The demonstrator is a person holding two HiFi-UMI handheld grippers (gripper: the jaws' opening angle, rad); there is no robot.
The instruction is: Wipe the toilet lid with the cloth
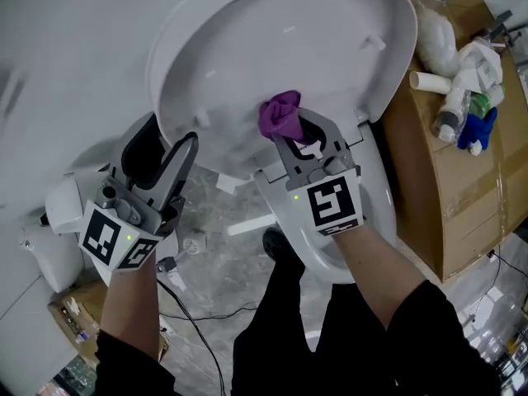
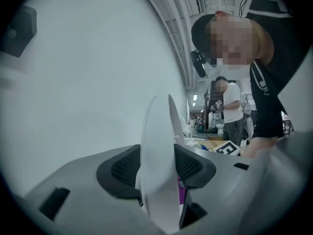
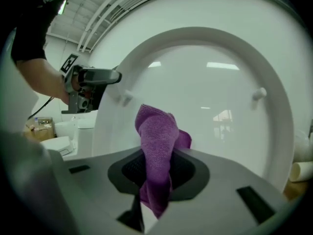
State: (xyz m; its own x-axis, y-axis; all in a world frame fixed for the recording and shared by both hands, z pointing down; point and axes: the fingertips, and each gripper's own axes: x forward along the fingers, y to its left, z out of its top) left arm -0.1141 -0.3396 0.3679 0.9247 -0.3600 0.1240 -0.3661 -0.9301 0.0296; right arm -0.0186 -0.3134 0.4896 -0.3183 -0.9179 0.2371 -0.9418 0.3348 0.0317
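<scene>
Two hazards. Left hand-held gripper [image 2: 159, 166] clamps the lid [image 1: 289, 48] edge; hard wiping could wrench it free. Right hand-held gripper [image 3: 157, 170] pinches the bunched cloth [image 3: 156, 133], which could drag out.

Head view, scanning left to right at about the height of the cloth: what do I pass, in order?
In order: left gripper clamped on the edge of the toilet lid → purple cloth held in the right gripper → bottles heaped on the cardboard box.
</scene>
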